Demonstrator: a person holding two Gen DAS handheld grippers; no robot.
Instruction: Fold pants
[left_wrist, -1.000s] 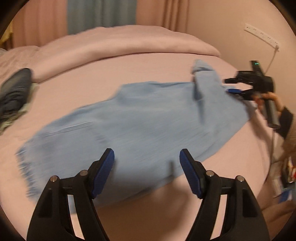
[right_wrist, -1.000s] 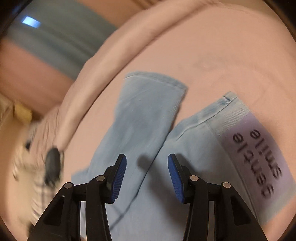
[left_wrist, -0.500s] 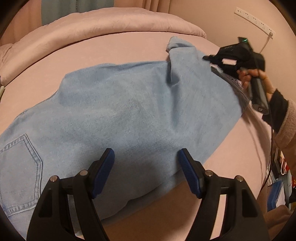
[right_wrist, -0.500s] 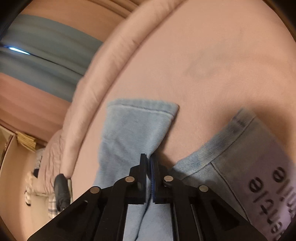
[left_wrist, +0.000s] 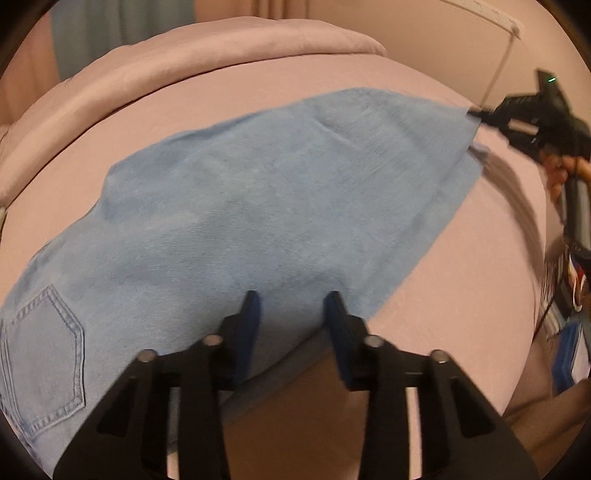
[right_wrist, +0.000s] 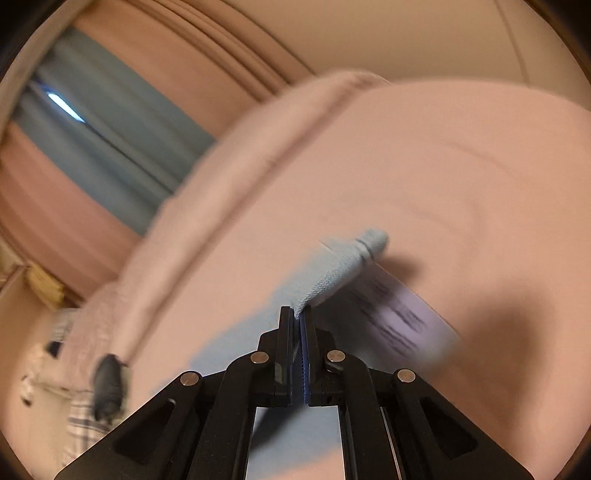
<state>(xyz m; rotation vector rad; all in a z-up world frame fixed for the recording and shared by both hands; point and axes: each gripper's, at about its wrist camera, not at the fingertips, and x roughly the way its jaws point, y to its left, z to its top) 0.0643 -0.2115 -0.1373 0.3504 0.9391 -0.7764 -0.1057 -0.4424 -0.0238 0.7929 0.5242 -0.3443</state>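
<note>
1. Looking through the left wrist view first, I see the pants (left_wrist: 258, 206) lying spread on the pink bed (left_wrist: 461, 295), the back pocket (left_wrist: 44, 354) at the lower left and the leg end far at the upper right.
2. In this view my left gripper (left_wrist: 291, 306) has its jaws partly spread, standing over the near edge of the denim. I cannot tell if they touch the cloth; nothing is pinched between them.
3. Far on the right of the same view I see my right gripper (left_wrist: 476, 112) holding the leg end slightly above the bed.
4. For a good fold, I judge the left jaws should come down and press together on the near edge, taking both layers, before the two ends are carried over together. Pulling from one side only would probably drag the cloth and make wrinkles.
5. Turning to the right wrist view, the jaws of my right gripper (right_wrist: 297, 314) are pressed together and pinching the hem of the pants (right_wrist: 332, 273). The picture is blurred by motion.
6. A pale label (right_wrist: 399, 317) hangs beside the hem, touching it. It carries dark printed letters, but with this blur I cannot read them.
7. I would keep the hem level and move slowly, so the label does not tuck inside the fold.
</note>
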